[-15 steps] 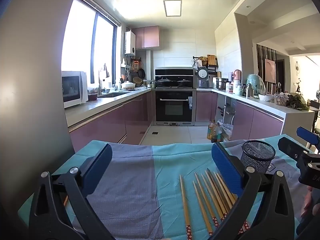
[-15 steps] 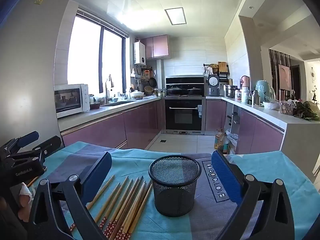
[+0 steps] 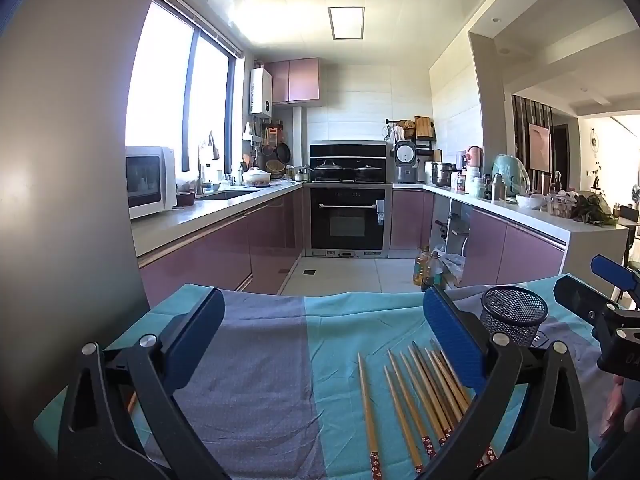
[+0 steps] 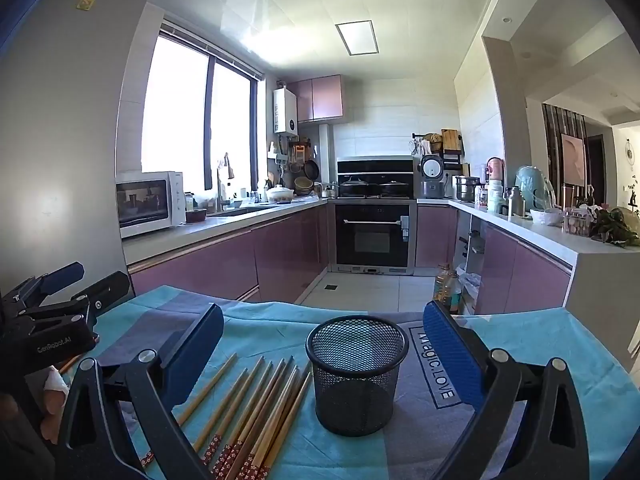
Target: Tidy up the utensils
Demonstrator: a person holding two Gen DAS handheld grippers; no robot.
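Note:
Several wooden chopsticks (image 3: 416,396) with red patterned ends lie side by side on the teal and grey tablecloth (image 3: 256,360). A black mesh cup (image 4: 356,372) stands upright and empty just right of them. My left gripper (image 3: 322,336) is open and empty above the cloth, with the chopsticks under its right finger. My right gripper (image 4: 322,344) is open and empty, with the mesh cup between its fingers and the chopsticks (image 4: 260,408) at lower left. The cup shows in the left wrist view (image 3: 514,316) too.
The table's far edge drops to the kitchen floor (image 4: 360,292). Purple cabinets and a counter with a microwave (image 4: 148,202) run along the left, an oven (image 4: 372,236) stands at the back, and oil bottles (image 4: 446,286) stand on the floor. One more chopstick (image 3: 131,402) lies behind my left finger.

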